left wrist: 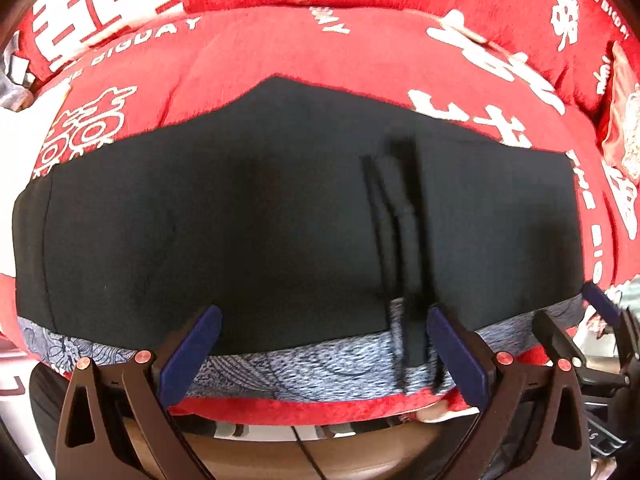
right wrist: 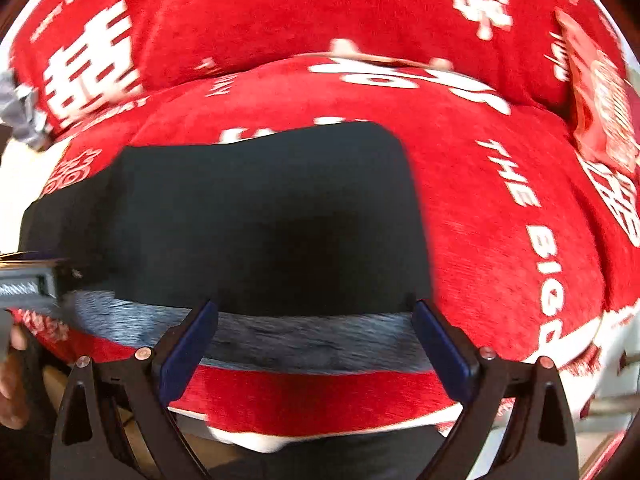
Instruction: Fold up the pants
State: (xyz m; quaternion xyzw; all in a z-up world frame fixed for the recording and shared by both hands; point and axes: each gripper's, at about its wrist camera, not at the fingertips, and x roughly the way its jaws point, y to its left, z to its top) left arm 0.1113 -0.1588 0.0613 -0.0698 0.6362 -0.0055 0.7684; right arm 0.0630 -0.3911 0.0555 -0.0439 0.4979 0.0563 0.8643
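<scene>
Left wrist view looks steeply down on the black pants (left wrist: 240,216), folded into a broad dark slab on a red cushion cover (left wrist: 280,56); a grey patterned band (left wrist: 320,368) runs along their near edge, and a black drawstring (left wrist: 404,216) lies across both. The left gripper (left wrist: 324,354) stands with its blue fingers (left wrist: 192,356) spread wide over that band, clasping nothing. At the right edge the right gripper (left wrist: 592,324) shows only in part, cut off by the frame.

Right wrist view is smeared by motion. The right gripper (right wrist: 316,350) is spread wide as well — nothing between its pads, the grey band lying beneath them. A grey block at the left edge is probably the other tool's body, though blur hides its shape; a hand (right wrist: 12,380) shows just below it.

Writing on the cover: white "THE BIG" (right wrist: 532,248) reads clearly, "THE BIGDAY" (left wrist: 606,2) along the rim — plus large white Chinese characters (right wrist: 92,68), too distorted to read with confidence.
</scene>
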